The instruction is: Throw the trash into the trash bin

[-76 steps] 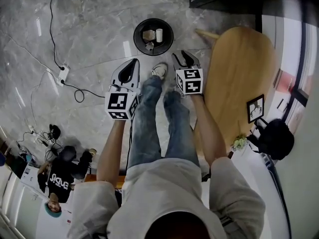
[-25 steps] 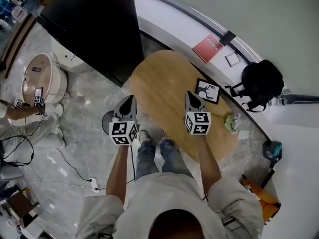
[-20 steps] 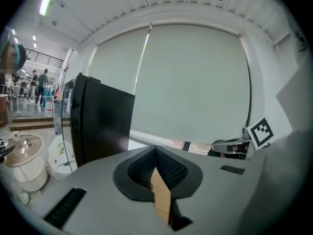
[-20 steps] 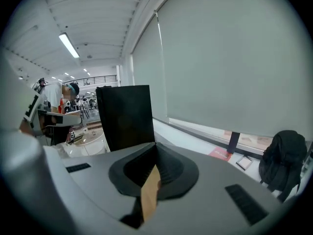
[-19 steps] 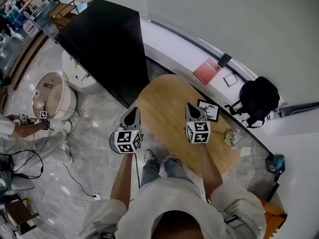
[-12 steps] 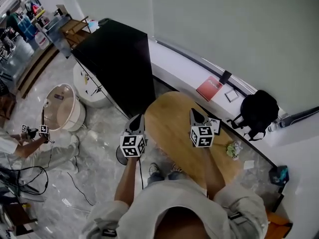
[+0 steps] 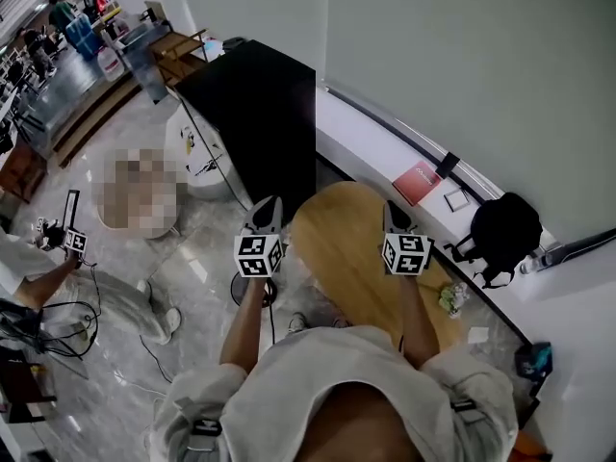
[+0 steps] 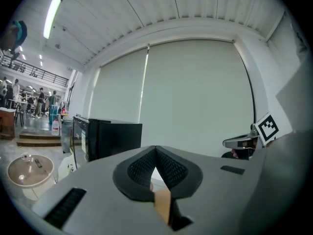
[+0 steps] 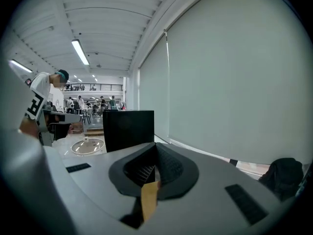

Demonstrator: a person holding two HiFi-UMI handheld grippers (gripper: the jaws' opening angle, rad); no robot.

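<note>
The left gripper (image 8: 155, 150) has both jaws pressed together. Its ribbed pads meet at the tips with nothing pinched between them, and only a tan sliver shows through the gap behind the pads. The right gripper (image 9: 156, 147) is in the same condition, with jaws fully together and empty. In the head view both grippers are held side by side at frame centre, pointing toward the top of the frame. The left one lies over the grey marble floor (image 7: 197, 258) and the right one over the oval wooden table (image 7: 346, 258). Each carries a marker cube (image 7: 258, 255) printed with black-and-white square codes, and no letters are legible on them. The trash bin (image 7: 239, 289), a dark round container, stands on the floor just below the left cube in the frame, at the table's left edge. It is largely covered by the left gripper and forearm, so its contents cannot be seen. A red booklet (image 7: 416, 182) on the white ledge right of centre bears print too small to read. A black cabinet (image 7: 258, 114) stands above centre. Three seconds ago the head view looked straight down into the bin, which held trash and lay just beyond both gripper tips. It now takes in the room, and the left gripper overlaps the bin.
</note>
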